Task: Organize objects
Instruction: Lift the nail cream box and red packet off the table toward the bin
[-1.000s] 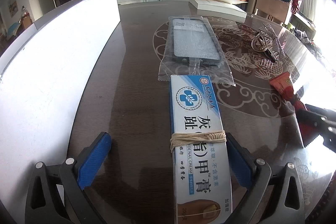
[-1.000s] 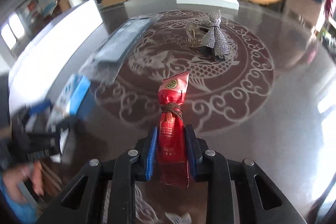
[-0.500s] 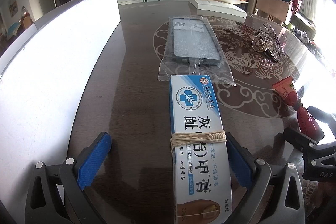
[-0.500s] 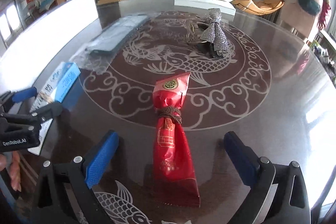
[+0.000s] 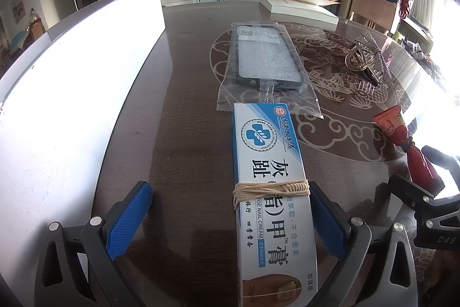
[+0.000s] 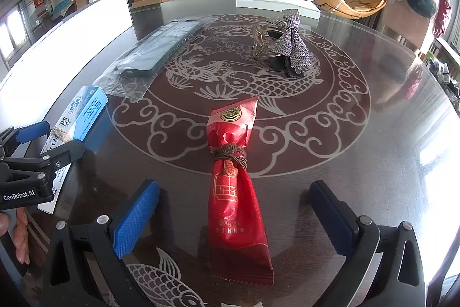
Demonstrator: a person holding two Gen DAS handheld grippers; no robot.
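Lying released on worktop [image 6: 373, 163]: red packet [image 6: 235, 192], between wide-open right gripper [image 6: 234, 217] jaws. Left gripper [image 5: 230, 217] jaws spread, straddling nail cream box [image 5: 273, 206], not pinching, lining objects up.

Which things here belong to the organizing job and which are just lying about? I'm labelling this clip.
Job: red packet tied with string, between the open right gripper; blue-and-white cream box, between the open left gripper; bagged phone case; rhinestone bow clip.

Lying about: white board; white box.
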